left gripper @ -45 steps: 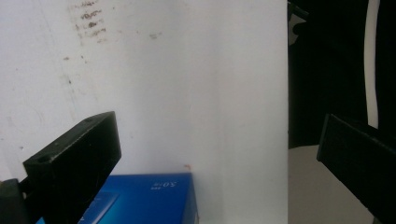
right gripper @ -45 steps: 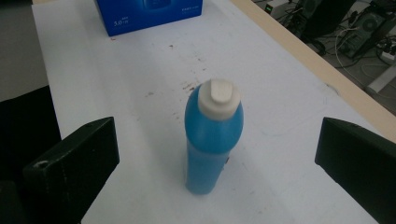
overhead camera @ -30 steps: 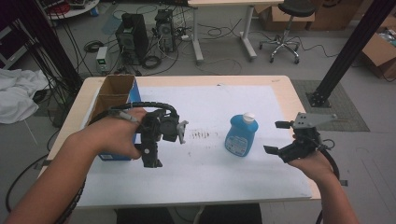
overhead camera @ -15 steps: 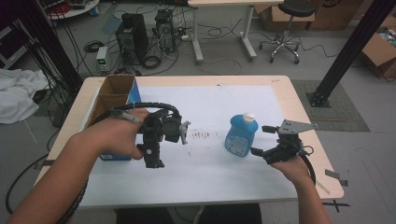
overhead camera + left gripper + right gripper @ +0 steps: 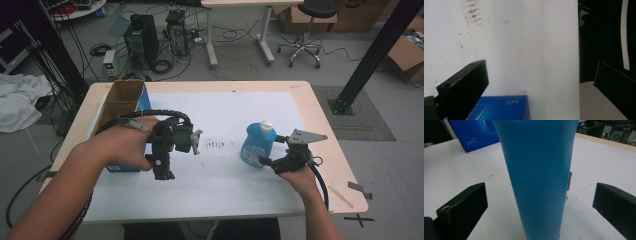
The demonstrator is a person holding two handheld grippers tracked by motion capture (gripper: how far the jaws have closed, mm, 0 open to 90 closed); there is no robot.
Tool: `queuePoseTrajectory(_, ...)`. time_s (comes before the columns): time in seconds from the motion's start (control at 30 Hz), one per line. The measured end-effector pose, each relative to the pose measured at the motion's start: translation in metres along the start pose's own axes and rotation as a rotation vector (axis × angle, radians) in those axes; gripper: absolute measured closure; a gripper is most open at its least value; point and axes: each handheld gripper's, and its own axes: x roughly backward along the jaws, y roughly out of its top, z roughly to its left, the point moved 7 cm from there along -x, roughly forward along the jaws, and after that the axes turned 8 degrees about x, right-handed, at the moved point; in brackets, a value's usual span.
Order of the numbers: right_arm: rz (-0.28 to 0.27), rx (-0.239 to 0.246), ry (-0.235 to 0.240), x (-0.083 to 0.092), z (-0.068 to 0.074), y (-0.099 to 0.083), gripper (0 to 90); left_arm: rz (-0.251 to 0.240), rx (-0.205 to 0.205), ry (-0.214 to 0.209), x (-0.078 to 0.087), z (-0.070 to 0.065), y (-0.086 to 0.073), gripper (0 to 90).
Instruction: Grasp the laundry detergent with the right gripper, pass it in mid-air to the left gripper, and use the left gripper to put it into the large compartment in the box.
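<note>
White table (image 5: pixel 225 185); right tool (image 5: pixel 540 210) straddling blue bottle (image 5: pixel 539 170), untouched

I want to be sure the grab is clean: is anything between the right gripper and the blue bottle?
Nothing visible is. In the right gripper view the blue bottle stands upright between the open jaws, with only bare white table cover in the gaps at each side. From the high view the right gripper is right at the bottle's base.
</note>
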Motion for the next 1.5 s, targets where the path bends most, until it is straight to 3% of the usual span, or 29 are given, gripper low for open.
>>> queuePoseTrajectory(0.63,-0.016,0.004,-0.005,-0.026,0.001,-0.007,0.0,-0.005,0.002,0.002,-0.001,-0.002,-0.001,0.1)
queuePoseTrajectory(1.0,-0.018,0.017,-0.038,-0.033,0.000,-0.009,0.0,0.000,0.004,0.003,-0.002,-0.003,-0.002,0.1)
queuePoseTrajectory(1.5,-0.043,0.015,-0.048,-0.038,0.001,-0.009,3.5,0.003,0.008,0.006,-0.003,-0.004,-0.003,0.1)
